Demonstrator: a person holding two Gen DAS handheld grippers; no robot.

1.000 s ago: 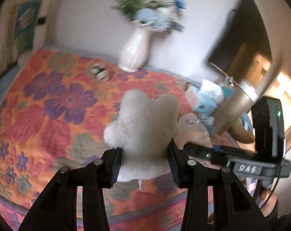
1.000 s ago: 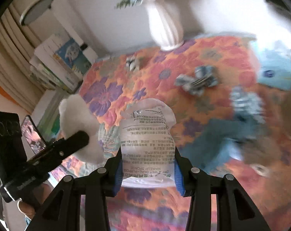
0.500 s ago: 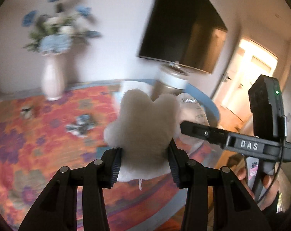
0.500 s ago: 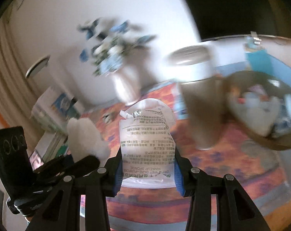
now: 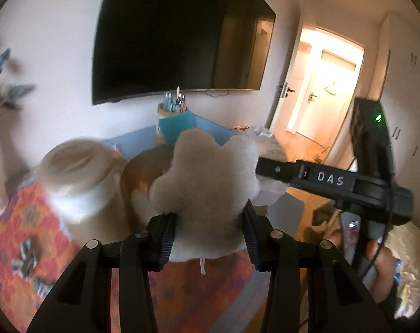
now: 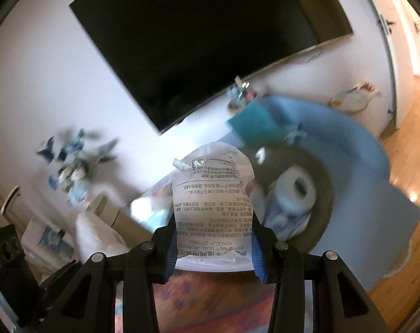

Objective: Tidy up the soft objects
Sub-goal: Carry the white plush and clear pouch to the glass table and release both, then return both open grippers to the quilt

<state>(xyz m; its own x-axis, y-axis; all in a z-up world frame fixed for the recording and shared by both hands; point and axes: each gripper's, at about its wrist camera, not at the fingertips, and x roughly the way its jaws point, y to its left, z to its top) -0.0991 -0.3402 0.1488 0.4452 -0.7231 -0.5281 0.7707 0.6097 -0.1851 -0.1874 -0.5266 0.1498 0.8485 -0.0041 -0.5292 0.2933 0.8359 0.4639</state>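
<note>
A fluffy white plush (image 5: pixel 207 194) is clamped in the left gripper (image 5: pixel 208 238). A makeup sponge packet (image 6: pixel 214 208) is gripped by the right gripper (image 6: pixel 214 252).

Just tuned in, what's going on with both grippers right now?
A person is carrying one soft item in each handheld gripper. The left gripper is shut on a fluffy white puff; the right gripper is shut on a clear makeup sponge packet with printed text. Both items are held up off the floral cloth, facing the wall TV. A round basket with a tissue roll inside sits just ahead of the right gripper. Nothing has been released yet.
</note>
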